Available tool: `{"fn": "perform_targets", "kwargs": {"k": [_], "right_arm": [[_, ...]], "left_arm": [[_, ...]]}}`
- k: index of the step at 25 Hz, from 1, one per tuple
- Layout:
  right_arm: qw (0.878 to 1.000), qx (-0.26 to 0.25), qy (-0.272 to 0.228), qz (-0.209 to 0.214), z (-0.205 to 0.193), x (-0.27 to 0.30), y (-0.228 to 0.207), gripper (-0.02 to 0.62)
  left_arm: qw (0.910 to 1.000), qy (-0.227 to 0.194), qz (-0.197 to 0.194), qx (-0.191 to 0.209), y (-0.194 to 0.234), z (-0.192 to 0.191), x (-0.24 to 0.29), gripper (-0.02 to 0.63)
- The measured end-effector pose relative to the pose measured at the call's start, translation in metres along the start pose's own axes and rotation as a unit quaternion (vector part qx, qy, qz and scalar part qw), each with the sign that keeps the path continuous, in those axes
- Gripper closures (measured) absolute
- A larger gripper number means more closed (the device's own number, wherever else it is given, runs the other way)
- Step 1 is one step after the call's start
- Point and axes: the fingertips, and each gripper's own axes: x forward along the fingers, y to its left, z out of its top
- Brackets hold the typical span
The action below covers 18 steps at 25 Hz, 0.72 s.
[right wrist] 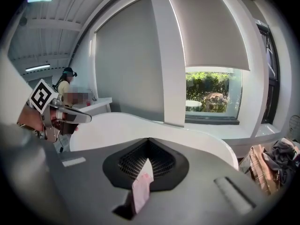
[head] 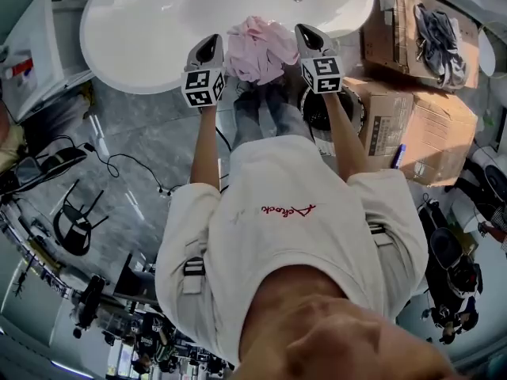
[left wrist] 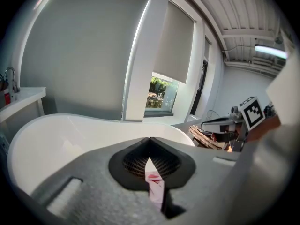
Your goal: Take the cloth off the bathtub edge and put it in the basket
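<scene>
Gripping bunched pink cloth [head: 255,50] in left gripper [head: 211,44] and right gripper [head: 306,33], jaws clenched on it, seemingly above bathtub [head: 150,30] edge.

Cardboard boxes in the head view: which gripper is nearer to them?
Right. The right gripper, shut on the pink cloth, is on the side next to the cardboard boxes. The left gripper, also shut on the cloth, is on the cloth's far side.
</scene>
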Motion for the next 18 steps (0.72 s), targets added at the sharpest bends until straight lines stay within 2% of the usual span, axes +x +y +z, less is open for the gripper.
{"fn": "perform_targets", "kwargs": {"k": [13, 18], "right_arm": [[0.997, 0.028, 0.076, 0.005, -0.098, 0.015, 0.021, 0.588], [0.994, 0.039, 0.098, 0.012, -0.126, 0.021, 0.03, 0.588]], "left_arm": [[0.9963, 0.074, -0.021, -0.039, 0.0, -0.102, 0.014, 0.605], [0.9941, 0.093, -0.026, -0.05, -0.003, -0.13, 0.02, 0.606]]}}
